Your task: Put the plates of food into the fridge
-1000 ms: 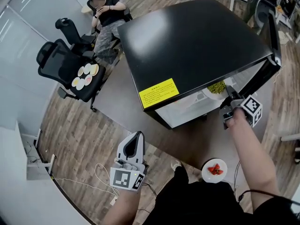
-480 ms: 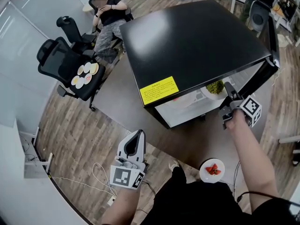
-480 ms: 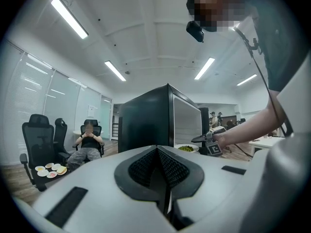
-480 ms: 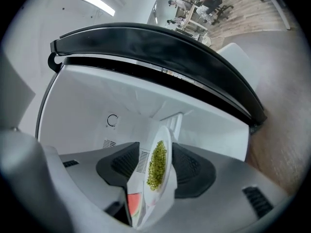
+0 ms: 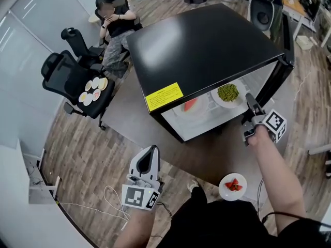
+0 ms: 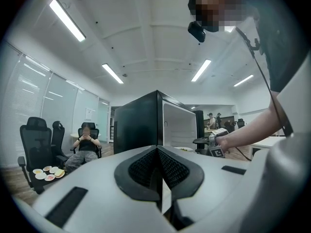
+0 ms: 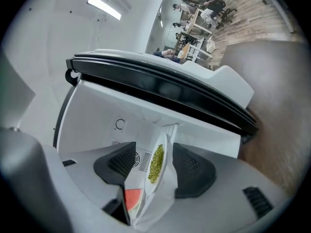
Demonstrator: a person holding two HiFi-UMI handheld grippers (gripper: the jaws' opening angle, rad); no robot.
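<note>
The black fridge [image 5: 201, 45] stands open toward me. On its white shelf lie a plate of green peas [image 5: 228, 93] and a plate of watermelon [image 5: 190, 105]. My right gripper [image 5: 249, 103] is just outside the shelf, beside the pea plate. Its jaws have just been opening and stand open: the pea plate [image 7: 156, 163] shows edge-on between the pads [image 7: 193, 167], which do not press it. The watermelon plate [image 7: 133, 198] lies behind it. A plate of strawberries [image 5: 232, 186] sits near my body. My left gripper [image 5: 149, 157] hangs low at the left, shut and empty [image 6: 158, 165].
The fridge door [image 5: 283, 56] stands open at the right, close to my right arm. A black office chair [image 5: 70, 79] at the left carries several small plates [image 5: 93, 84]. A person [image 5: 116, 22] sits on another chair behind it. Cables [image 5: 111, 198] lie on the wood floor.
The right gripper has let go of the pea plate, which now rests on the fridge shelf, and has drawn back a little. More of the shelf and the watermelon plate shows.
</note>
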